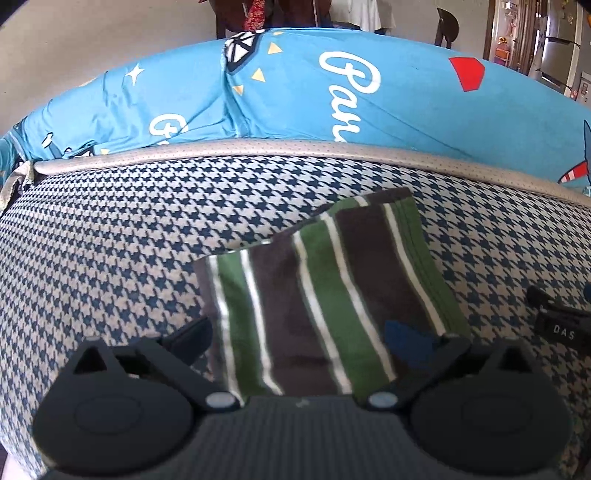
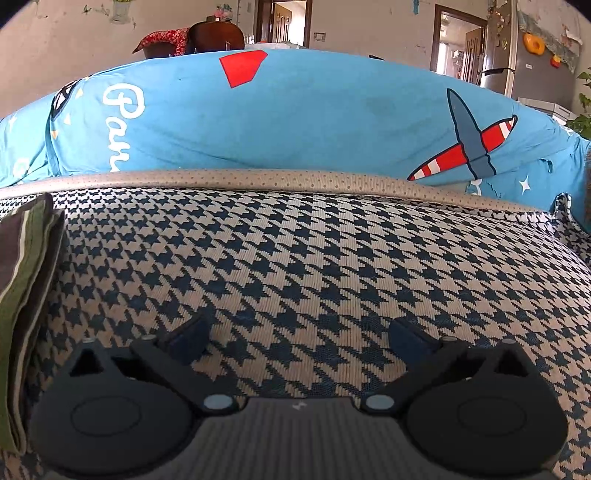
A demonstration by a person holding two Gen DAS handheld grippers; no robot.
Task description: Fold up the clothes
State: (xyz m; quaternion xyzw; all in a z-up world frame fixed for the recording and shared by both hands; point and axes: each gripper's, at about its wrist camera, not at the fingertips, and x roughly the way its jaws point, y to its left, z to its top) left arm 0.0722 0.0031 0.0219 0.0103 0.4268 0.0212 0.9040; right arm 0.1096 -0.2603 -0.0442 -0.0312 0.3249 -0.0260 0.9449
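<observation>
A folded garment (image 1: pixel 325 295) with green, brown and white stripes lies flat on the houndstooth cushion (image 1: pixel 110 240). My left gripper (image 1: pixel 299 339) hangs just above the garment's near edge, jaws wide open, pads not pressing the cloth. In the right wrist view the same garment (image 2: pixel 26 280) shows edge-on at the far left. My right gripper (image 2: pixel 299 339) is open over bare houndstooth cushion (image 2: pixel 314 258) to the right of the garment, with nothing between its fingers. The tip of the right gripper (image 1: pixel 557 317) shows at the right edge of the left wrist view.
A blue printed cover (image 1: pixel 295 92) drapes the sofa back behind the cushion, edged by a beige dotted piping (image 2: pixel 258 179). Beyond are a wooden chair (image 2: pixel 216 35), doorways and a fridge (image 2: pixel 539 55).
</observation>
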